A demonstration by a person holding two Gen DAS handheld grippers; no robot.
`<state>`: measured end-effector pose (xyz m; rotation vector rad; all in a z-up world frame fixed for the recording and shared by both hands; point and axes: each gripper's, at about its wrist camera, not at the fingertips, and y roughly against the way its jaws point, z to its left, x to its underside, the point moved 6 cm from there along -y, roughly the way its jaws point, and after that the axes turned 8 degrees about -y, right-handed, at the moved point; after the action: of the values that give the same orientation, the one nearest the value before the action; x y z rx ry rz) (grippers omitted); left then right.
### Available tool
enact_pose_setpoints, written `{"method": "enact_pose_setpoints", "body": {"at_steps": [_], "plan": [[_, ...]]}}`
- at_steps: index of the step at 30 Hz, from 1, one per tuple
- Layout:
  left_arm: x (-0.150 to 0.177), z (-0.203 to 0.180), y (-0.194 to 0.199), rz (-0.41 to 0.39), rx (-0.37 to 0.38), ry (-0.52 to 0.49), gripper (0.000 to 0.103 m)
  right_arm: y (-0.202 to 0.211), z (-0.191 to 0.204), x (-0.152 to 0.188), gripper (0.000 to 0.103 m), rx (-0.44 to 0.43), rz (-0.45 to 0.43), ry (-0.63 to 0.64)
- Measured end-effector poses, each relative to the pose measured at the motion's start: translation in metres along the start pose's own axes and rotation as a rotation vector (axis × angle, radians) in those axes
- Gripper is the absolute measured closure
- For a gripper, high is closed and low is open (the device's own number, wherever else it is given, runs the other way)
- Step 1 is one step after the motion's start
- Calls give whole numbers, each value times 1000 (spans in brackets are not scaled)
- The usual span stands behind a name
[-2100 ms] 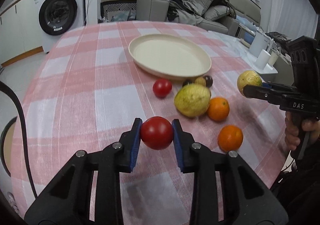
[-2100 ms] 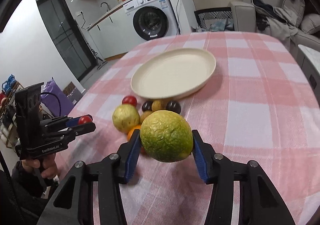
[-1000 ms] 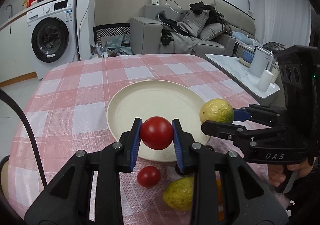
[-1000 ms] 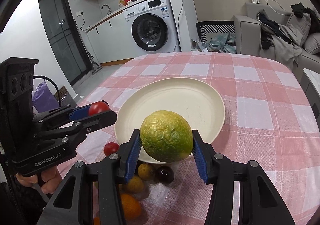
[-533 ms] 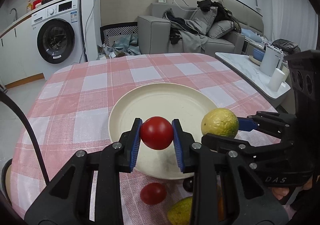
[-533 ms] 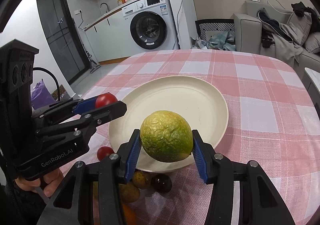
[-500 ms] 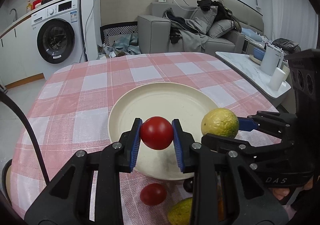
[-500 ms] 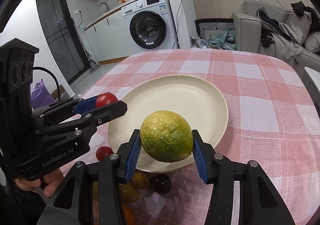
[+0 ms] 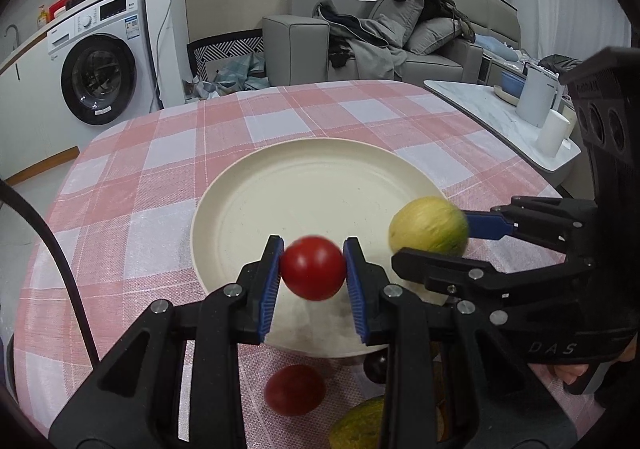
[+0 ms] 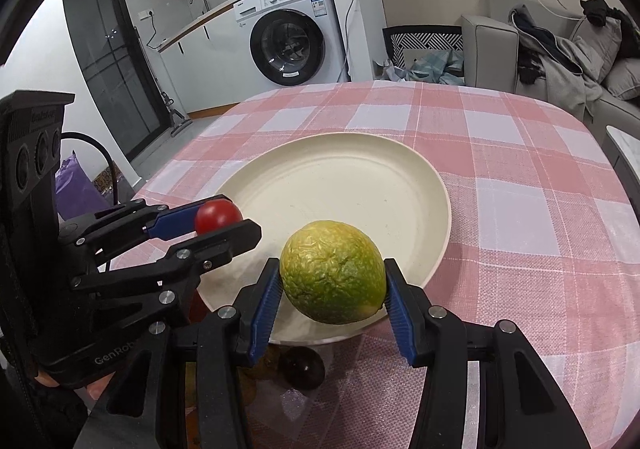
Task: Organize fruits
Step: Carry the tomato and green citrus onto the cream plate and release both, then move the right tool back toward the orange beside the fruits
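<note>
The left gripper [image 9: 313,269] is clenched on a red tomato [image 9: 313,267], its blue fingers [image 9: 269,285] pressing both sides, and it holds the fruit just above the near part of the cream plate [image 9: 304,185]. Half a second ago the tomato hung over the same near rim; now the plate fills more of the view and the fruit sits further in over it. The right gripper [image 10: 331,291] grasps a wrinkled green-yellow fruit [image 10: 333,271] between its fingers [image 10: 398,309], above the plate's near edge, also a little further in than before. Two seconds ago both grippers were well short of the plate, over the fruit pile.

On the checked bench [image 9: 132,177], just short of the plate, lie a second tomato [image 9: 295,389], a dark round fruit [image 10: 302,365] and another yellow-green fruit [image 9: 358,423], partly hidden by the grippers.

The right gripper's body reads "DAS" in the left wrist view; the left gripper's body reads "GenRob", the rest cut off, in the right wrist view.

Beyond the bench stand a washing machine [image 10: 290,35] with a blue-and-white sticker too small to read, a grey sofa [image 9: 380,45] heaped with clothes, and a side table [image 9: 500,121] carrying a white container [image 9: 536,99].
</note>
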<state>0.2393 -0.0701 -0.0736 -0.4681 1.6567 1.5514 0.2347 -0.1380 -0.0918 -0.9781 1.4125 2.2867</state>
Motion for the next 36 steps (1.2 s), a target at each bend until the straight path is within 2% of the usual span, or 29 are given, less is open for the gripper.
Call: {"method": "enact_pose_setpoints", "body": {"at_steps": [3,6,7,8,10,12,15,17,18,20,30,33,36], "plan": [[0,1,4,-18,10,10,75,4,-4,-4,44,42,-32,-6],[-1,5,11,-19,15,32,73,15,-4,-7,22,81,-80,23],[-1,6,15,-26,20,38,67,20,-2,-8,14,84,-96,35],[-2,8,19,-36,18,45,61,25,-1,-8,10,82,-110,44],[-1,13,32,-64,-2,56,34,32,0,-7,3,75,-120,53],[1,18,43,-85,-25,69,19,38,1,-5,0,72,-112,53],[10,25,62,-100,-44,92,16,47,2,1,0,31,-98,36],[16,26,71,-104,-47,102,8,54,4,7,0,14,-100,39],[19,27,76,-112,-55,108,0,57,6,9,0,16,-103,46],[22,27,87,-137,-74,105,0,64,10,15,0,24,-110,69],[43,10,121,-159,-94,65,0,87,17,37,0,48,-136,125],[50,6,131,-178,-114,58,0,93,15,42,0,44,-147,117],[54,2,136,-185,-99,61,0,92,13,47,0,34,-122,100]]}}
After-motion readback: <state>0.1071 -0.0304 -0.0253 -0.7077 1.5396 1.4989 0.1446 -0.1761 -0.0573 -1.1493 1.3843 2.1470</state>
